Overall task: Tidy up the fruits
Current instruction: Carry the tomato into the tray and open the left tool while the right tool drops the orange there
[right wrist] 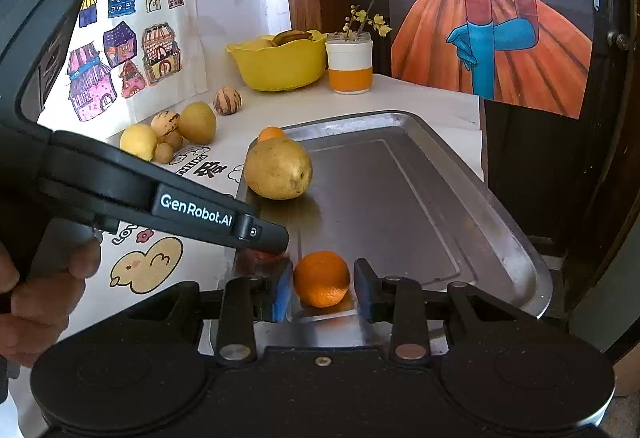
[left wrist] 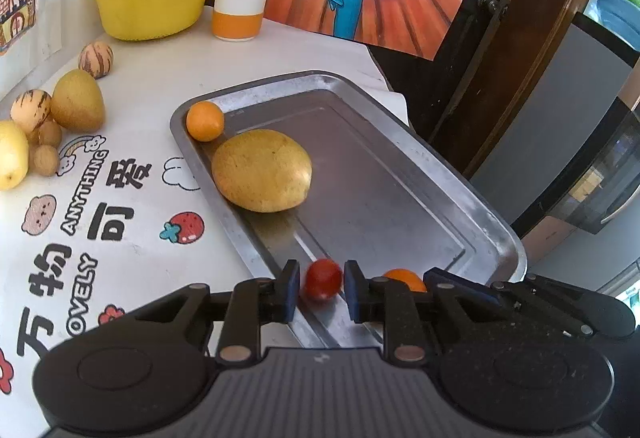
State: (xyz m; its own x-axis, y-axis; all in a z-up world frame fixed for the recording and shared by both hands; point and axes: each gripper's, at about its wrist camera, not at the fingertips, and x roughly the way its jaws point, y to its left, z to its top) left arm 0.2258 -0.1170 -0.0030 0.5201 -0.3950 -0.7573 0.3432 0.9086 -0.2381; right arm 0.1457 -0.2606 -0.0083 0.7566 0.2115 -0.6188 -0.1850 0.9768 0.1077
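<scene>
Tray (left wrist: 460, 198) holds a pear (left wrist: 262, 170) and oranges; bowl (left wrist: 152, 8) at 11 o'clock. Left claw (left wrist: 322, 292) open around tomato (left wrist: 323, 279); right claw (right wrist: 322, 288) open around orange (right wrist: 321, 278).

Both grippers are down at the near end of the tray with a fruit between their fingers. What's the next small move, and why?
Probably lift both straight up. The left gripper sits open around the red tomato and the right gripper open around the orange, both apparently resting on the metal tray, so they look delivered.

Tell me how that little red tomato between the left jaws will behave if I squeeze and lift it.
The red tomato looks round and glossy, so it may roll or slip on the smooth metal tray. It is probably light. Its skin seems thin; squeeze gently.
</scene>
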